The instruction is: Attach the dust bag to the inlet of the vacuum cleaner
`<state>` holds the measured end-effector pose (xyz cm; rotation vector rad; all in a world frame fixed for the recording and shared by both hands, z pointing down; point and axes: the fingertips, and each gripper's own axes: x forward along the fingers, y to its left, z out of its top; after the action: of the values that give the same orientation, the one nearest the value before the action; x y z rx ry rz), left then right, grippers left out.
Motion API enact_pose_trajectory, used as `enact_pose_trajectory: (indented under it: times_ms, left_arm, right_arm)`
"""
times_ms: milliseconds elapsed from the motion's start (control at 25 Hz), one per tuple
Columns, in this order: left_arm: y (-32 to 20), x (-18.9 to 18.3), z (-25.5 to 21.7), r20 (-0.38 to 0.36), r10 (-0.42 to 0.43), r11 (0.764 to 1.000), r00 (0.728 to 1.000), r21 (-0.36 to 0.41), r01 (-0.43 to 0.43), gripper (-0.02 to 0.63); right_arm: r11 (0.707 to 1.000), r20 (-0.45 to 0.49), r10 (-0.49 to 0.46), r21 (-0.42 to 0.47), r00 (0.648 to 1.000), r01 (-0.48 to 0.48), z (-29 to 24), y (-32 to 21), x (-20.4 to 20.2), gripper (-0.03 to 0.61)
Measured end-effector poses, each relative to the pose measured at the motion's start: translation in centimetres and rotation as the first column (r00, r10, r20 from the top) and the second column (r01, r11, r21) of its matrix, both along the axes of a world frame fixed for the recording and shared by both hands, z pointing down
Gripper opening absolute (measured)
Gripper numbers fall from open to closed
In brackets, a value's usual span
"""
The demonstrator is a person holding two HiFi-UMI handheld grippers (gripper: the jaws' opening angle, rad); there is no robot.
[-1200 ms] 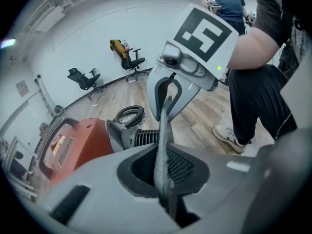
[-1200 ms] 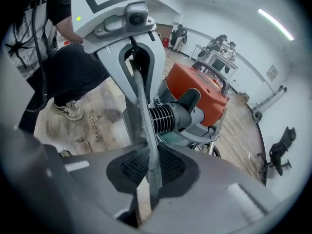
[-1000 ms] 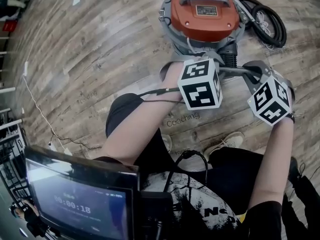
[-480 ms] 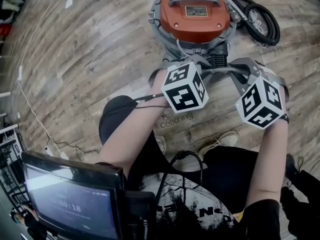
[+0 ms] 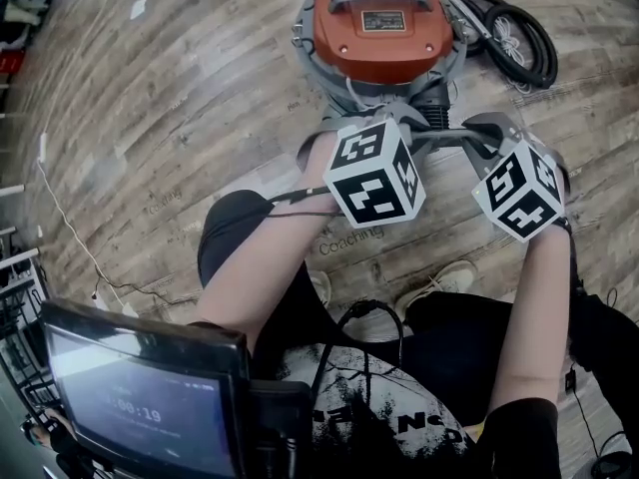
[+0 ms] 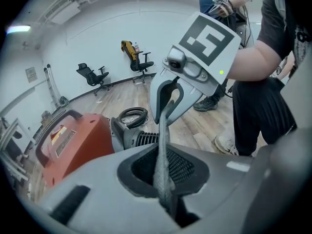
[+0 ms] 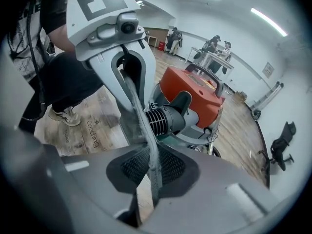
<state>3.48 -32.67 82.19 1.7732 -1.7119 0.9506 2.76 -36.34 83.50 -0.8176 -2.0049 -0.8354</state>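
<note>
a: where's the dust bag (image 6: pixel 162 140)?
b: stretched just in front of the inlet (image 7: pixel 165 118). the left gripper (image 6: pixel 163 177) pinches its edge; the right gripper (image 7: pixel 151 174) jaws are opening, edge between them.
a: re-clamp, centre its mouth on the inlet, push squarely.

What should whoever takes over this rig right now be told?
Left gripper: jaws shut on the grey edge of the dust bag.
Right gripper: jaws pinch the same edge but are easing open; fabric is between them.
Things: the bag edge is stretched between both grippers, close in front of the black ribbed inlet of the vacuum cleaner on the wood floor.
Done: bag held up at the inlet.
Left: fit its opening over the inlet.
</note>
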Motion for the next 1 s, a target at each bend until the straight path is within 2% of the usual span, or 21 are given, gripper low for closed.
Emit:
enact_pose_trajectory:
  times_ms: [240, 520, 680, 840, 1000]
  left_arm:
    - [0.9, -0.5, 0.4, -0.091, -0.062, 0.996, 0.994, 0.058, 0.068, 0.031]
    - [1.7, -0.7, 2.3, -0.149, -0.118, 0.989, 0.982, 0.074, 0.130, 0.031]
    - [1.8, -0.9, 1.9, -0.105, -0.114, 0.989, 0.988, 0.080, 0.123, 0.031]
    - [1.1, -1.0, 0.6, -0.062, -0.085, 0.994, 0.994, 0.068, 0.089, 0.033]
    - [-0.6, -1.0, -1.0, -0.026, -0.041, 0.997, 0.999, 0.070, 0.043, 0.034]
  right_arm:
    - [0.999, 0.029, -0.025, -0.038, 0.999, 0.027, -1.1, 1.2, -0.4, 0.038]
    - [0.997, 0.069, -0.067, 0.028, 0.995, 0.065, -3.2, 3.3, -1.0, 0.038]
    - [0.997, 0.083, -0.071, 0.020, 0.994, 0.070, -3.5, 3.3, -0.9, 0.037]
    - [0.997, 0.061, 0.011, -0.074, 0.998, -0.007, -2.7, 1.8, -0.5, 0.034]
    - [0.994, 0.017, 0.075, -0.086, 0.997, -0.073, -1.1, -0.2, -0.6, 0.034]
